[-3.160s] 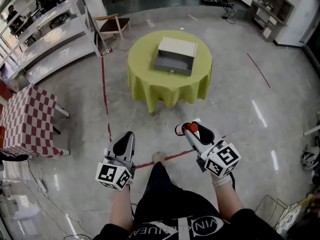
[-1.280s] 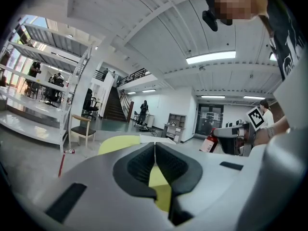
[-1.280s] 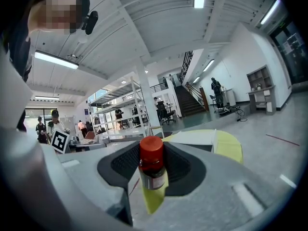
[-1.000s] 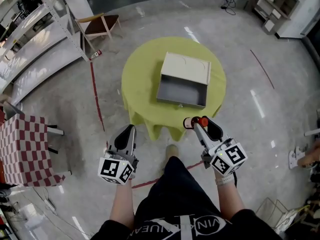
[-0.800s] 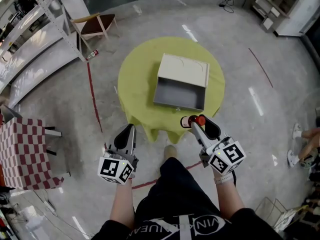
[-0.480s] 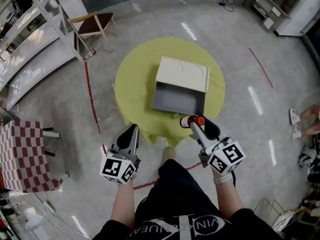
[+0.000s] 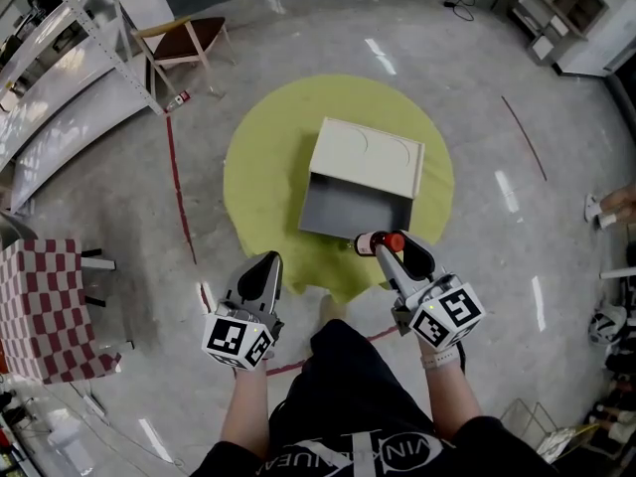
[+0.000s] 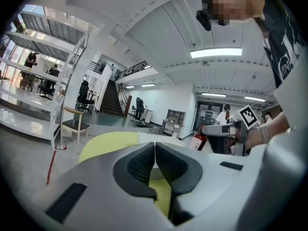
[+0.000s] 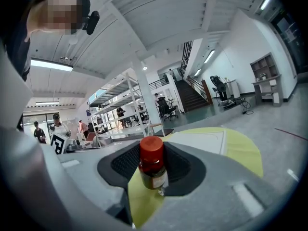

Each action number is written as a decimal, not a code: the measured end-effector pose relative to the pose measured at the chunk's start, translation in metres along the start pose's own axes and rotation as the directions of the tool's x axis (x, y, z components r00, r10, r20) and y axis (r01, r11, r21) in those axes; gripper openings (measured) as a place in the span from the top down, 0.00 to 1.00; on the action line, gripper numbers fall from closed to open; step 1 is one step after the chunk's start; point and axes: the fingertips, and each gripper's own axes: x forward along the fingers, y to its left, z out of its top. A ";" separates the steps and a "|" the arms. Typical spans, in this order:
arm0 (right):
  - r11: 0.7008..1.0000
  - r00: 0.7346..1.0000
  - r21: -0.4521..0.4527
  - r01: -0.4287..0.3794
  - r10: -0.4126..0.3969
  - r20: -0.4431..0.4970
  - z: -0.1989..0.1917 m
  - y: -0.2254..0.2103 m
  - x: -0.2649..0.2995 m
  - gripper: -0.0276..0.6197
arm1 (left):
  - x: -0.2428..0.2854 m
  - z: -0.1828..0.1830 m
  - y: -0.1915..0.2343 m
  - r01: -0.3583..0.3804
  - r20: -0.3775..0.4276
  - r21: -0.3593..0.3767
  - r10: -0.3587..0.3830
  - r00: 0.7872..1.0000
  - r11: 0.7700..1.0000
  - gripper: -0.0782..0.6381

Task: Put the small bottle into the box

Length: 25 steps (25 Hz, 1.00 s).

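Small bottle (image 9: 153, 170) half-hidden in right tongs (image 7: 378, 246)

The small bottle (image 9: 153, 173) has a glossy, see-through brownish body, a smooth red cap and a paper-like label. The fingers (image 9: 124, 163) of the right gripper (image 7: 376, 246) carry black ribbed matt pads set in smooth matt grey plastic, as do those of the left gripper (image 8: 155, 155). The desk (image 7: 260, 172) wears a matt yellow-green cloth, the box (image 7: 366, 155) on it looks matt and smooth, and the floor (image 7: 477, 107) is polished and shiny like stone.
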 end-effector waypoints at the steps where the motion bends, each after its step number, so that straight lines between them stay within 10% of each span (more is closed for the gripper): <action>1: 1.000 1.000 0.002 -0.004 0.004 -0.002 0.000 -0.001 0.003 0.74 | 0.003 0.000 0.000 0.000 -0.001 -0.001 0.000 1.000 1.000 0.87; 25: 0.998 0.986 -0.024 -0.064 0.059 -0.159 -0.022 -0.029 0.057 0.74 | 0.039 -0.024 0.008 -0.039 -0.049 -0.026 0.037 0.998 0.999 0.87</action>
